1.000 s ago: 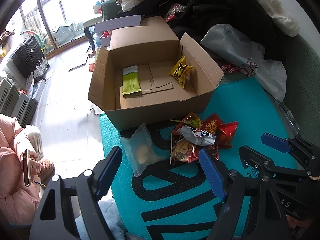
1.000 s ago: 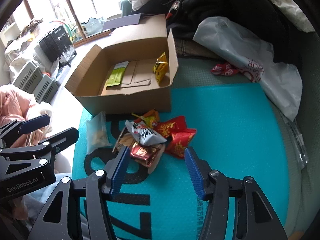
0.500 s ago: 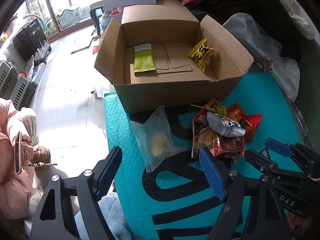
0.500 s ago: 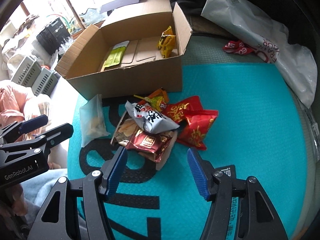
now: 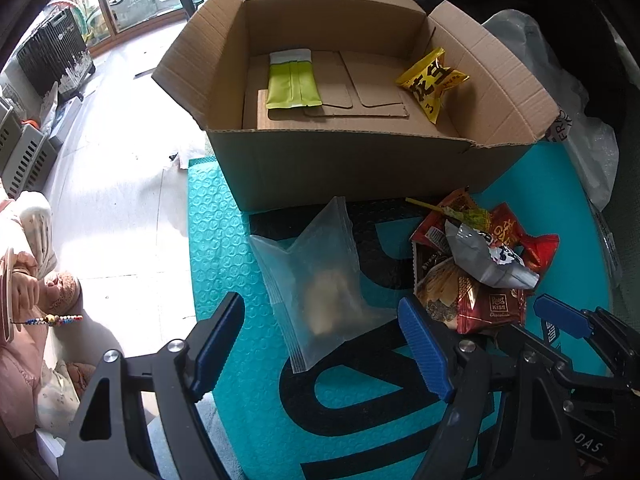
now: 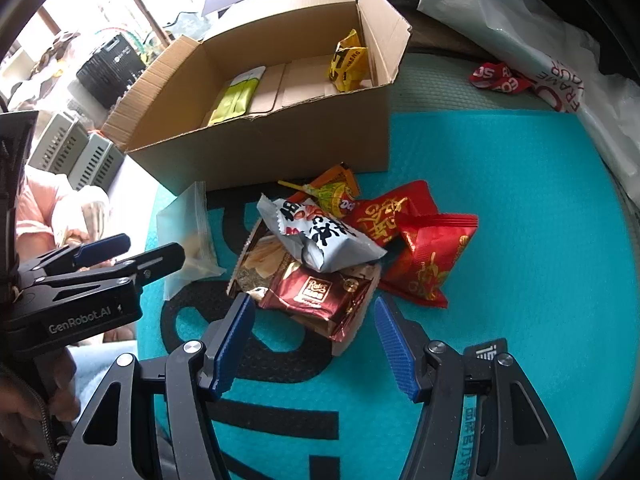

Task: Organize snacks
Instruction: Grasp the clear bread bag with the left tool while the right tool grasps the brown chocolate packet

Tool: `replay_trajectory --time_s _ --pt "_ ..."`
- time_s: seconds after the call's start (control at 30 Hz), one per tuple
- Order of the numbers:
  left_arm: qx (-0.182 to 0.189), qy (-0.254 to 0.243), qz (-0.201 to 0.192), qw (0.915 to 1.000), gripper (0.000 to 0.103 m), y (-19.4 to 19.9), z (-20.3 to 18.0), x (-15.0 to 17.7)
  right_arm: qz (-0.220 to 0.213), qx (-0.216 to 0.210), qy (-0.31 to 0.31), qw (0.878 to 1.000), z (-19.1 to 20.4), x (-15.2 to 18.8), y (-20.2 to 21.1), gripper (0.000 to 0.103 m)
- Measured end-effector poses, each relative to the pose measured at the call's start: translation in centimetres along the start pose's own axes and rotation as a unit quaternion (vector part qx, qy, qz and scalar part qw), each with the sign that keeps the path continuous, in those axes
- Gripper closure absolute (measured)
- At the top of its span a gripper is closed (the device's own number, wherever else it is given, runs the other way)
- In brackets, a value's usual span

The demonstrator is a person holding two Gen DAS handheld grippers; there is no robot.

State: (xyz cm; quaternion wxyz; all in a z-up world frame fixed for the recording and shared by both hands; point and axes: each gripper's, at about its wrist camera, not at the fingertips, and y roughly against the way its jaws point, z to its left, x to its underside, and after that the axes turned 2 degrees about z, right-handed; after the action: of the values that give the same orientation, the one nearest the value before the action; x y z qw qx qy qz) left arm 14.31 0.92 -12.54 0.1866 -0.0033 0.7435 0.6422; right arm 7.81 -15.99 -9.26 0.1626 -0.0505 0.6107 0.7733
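Note:
An open cardboard box [image 5: 360,168] [image 6: 280,152] stands on a teal mat [image 5: 224,240] [image 6: 500,200]. Inside it lie a green packet [image 5: 292,80] [image 6: 234,100] and a yellow packet [image 5: 432,80] [image 6: 348,64]. In front of the box lies a clear bag [image 5: 320,272] [image 6: 188,232]. My left gripper [image 5: 320,332] hangs open just above it, pads apart from it. Right of the bag is a pile of snacks: a silver packet [image 6: 320,236], a brown chocolate packet [image 6: 316,292] and red packets [image 6: 428,260]. My right gripper [image 6: 314,316] is open over the brown packet's near edge.
A white plastic bag [image 6: 520,40] and a red wrapper [image 6: 496,78] lie behind the mat on the right, with dark clothing beyond. A person in pink [image 5: 20,320] sits on the floor at the left, near grey crates [image 5: 24,148].
Both grippers have sunk toward the mat and come closer to the box. The left one now frames the clear bag and the right one the snack pile. Both stay open.

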Motion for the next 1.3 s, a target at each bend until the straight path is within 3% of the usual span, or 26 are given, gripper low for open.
replay_trajectory --time_s 0.4,0.53,0.67,0.77,1.0,1.3 --pt "0.000 0.006 0.049 0.9988 0.024 -4.5 0.1 -0.9 0.028 -0.012 -0.017 0.999 -1.3 -0.5 -2.5 0.041" --pt "-0.007 0.011 0.037 0.9992 0.025 -4.5 0.2 -0.7 0.044 -0.023 -0.023 0.999 -1.7 -0.7 -3.3 0.041" --pt "-0.024 0.000 0.028 0.9993 0.048 -4.2 0.0 -0.5 0.046 -0.025 -0.031 0.998 -2.1 -0.8 -4.0 0.039" --pt "-0.026 -0.015 0.031 0.9991 0.059 -4.0 -0.4 -0.6 0.046 -0.028 -0.035 0.998 -2.2 -0.6 -4.2 0.040" --pt "-0.019 -0.025 0.040 0.9987 0.063 -3.6 -2.0 -0.1 0.035 -0.025 -0.034 0.999 -3.0 -0.3 -3.2 0.065" --pt "-0.008 -0.032 0.046 0.9984 0.063 -2.2 -3.9 1.6 0.020 -0.016 -0.017 1.000 -4.1 0.9 -1.4 0.073"
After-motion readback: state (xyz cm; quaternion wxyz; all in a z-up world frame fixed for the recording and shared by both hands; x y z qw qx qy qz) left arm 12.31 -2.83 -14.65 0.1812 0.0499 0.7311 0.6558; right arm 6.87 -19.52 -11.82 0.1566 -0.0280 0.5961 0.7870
